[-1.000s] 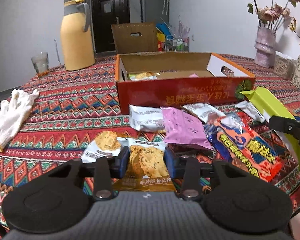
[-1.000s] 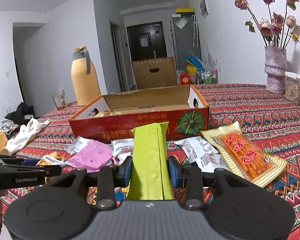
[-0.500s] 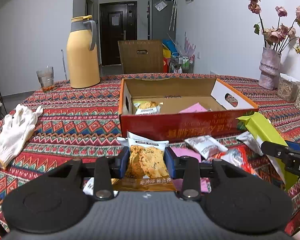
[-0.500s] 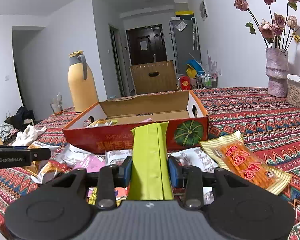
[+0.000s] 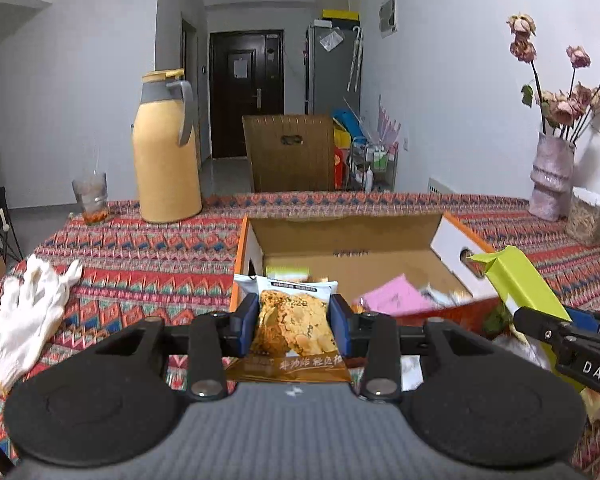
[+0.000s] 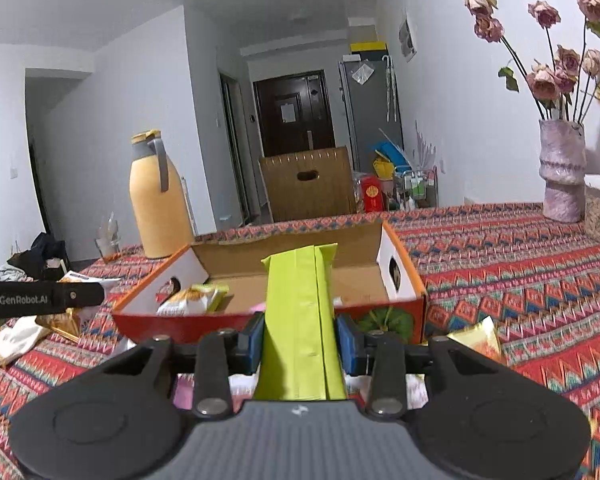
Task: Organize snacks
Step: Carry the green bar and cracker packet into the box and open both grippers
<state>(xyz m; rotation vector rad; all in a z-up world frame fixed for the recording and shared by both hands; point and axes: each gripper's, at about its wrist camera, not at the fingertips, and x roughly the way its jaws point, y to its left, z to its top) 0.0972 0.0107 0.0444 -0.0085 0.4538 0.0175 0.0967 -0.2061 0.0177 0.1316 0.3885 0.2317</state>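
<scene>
Left gripper point(image 5: 294, 318): you have it clenched on the cookie pack point(image 5: 292, 330), pads pressed to both of its sides; the pack hangs just short of the box's point(image 5: 454, 236) near left corner.
Right gripper point(image 6: 300, 340): clamped on the green pack point(image 6: 300, 320), which stands tall between the pads and leans toward the box point(image 6: 404, 268) opening.
Step in hand: by my reading, you are carrying both packs to the box to drop them in.
Doing it well: clear the red front wall before you let go; the green pack is long, so tip it flat along the box floor, not on end. Bring the hands in one after the other, since the two grippers are near each other over the same opening. Let the cookie pack go low so it does not bounce out.
Box: open-topped cardboard, red outside, on the patterned cloth point(image 5: 148, 252).
Box contents: a pink pack point(image 5: 392, 298) toward the front, a yellow-and-white pack point(image 6: 194, 300) at the left end; much of the floor looks bare.
Outside the box: more packs lie in front of it, mostly hidden behind the grippers; a gold pack point(image 6: 476, 340) shows at the right.
Flask point(image 5: 166, 152) and glass point(image 5: 92, 198): well apart from the box, no obstacle.
Glass contents: a little reddish residue at the bottom.
</scene>
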